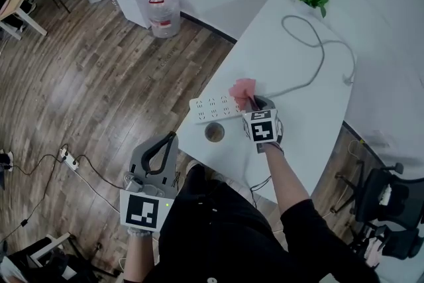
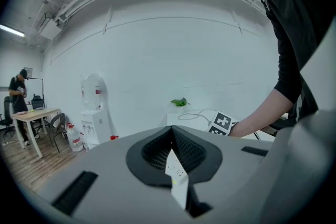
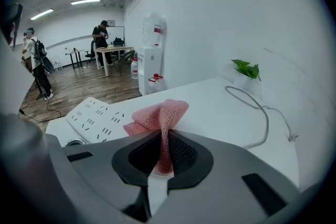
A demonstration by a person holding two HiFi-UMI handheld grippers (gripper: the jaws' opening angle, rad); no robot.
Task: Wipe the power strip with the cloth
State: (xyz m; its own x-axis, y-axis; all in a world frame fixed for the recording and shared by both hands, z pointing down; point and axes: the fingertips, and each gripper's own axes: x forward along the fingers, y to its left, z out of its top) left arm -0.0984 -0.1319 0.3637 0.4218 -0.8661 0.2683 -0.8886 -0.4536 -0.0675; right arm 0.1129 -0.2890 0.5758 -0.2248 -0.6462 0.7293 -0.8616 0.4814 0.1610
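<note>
In the head view, the right gripper (image 1: 254, 105) is hanging over the white table (image 1: 298, 109), clenched on a crumpled pink knitted cloth (image 1: 243, 87) that is bunching up just beyond its tips. The long white power strip (image 1: 213, 107) is lying to the left of those tips, its near end touching or almost touching the cloth, and a small round ring (image 1: 214, 132) is sitting just beside the strip on the person's side. The left gripper (image 1: 171, 138) is hanging off the table over the wooden floor, apart from the strip.

In the left gripper view, the left gripper (image 2: 171, 134) is pressing its pads together on nothing. A sliver of the socketed strip (image 2: 177, 178) is showing through the slot beneath them.

In the right gripper view, the right gripper (image 3: 164, 139) is pinching a fold of the cloth (image 3: 160, 115), which is fanning out ahead. The strip (image 3: 97, 118) is lying ahead to its left, and a grey cable (image 3: 262, 118) is trailing off to its right.

Nothing is bracing the strip, so a sideways wipe is likely to push it toward the table edge or into the ring. With only one fold pinched, drag may be pulling the cloth free, or the hard tips may be scraping the sockets.
</note>
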